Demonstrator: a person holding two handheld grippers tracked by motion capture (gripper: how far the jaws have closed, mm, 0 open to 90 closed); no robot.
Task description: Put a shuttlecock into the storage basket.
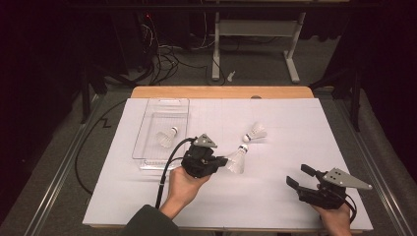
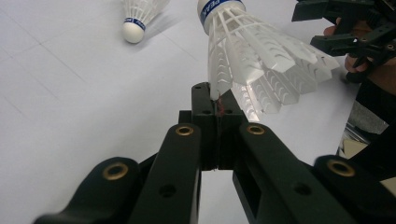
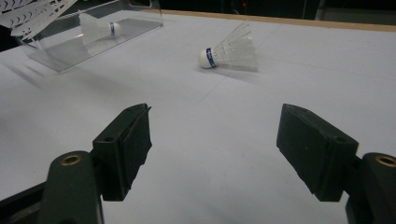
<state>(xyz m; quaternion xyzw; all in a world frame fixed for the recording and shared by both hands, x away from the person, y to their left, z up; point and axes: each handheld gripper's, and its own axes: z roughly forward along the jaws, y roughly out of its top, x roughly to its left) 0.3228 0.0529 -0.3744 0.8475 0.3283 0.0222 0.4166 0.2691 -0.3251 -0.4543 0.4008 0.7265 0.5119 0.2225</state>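
My left gripper [image 1: 222, 161] [image 2: 217, 100] is shut on the feather rim of a white shuttlecock [image 1: 237, 160] [image 2: 261, 60], which is held just above the white table cover with its cork pointing away. A second shuttlecock [image 1: 255, 132] [image 2: 137, 18] [image 3: 229, 53] lies on its side on the cover beyond it. A third shuttlecock [image 1: 167, 137] [image 3: 98, 29] rests inside the clear plastic tray [image 1: 147, 129] [image 3: 56, 51] at the left. My right gripper [image 1: 298, 177] [image 3: 212, 144] hovers open near the front right, nothing between its jaws.
The white cover [image 1: 275, 113] spans a wooden table [image 1: 221, 91]. A black cable [image 1: 167, 169] trails from the left gripper towards the front edge. On the floor behind the table are a desk frame [image 1: 255, 44] and loose cables [image 1: 162, 61].
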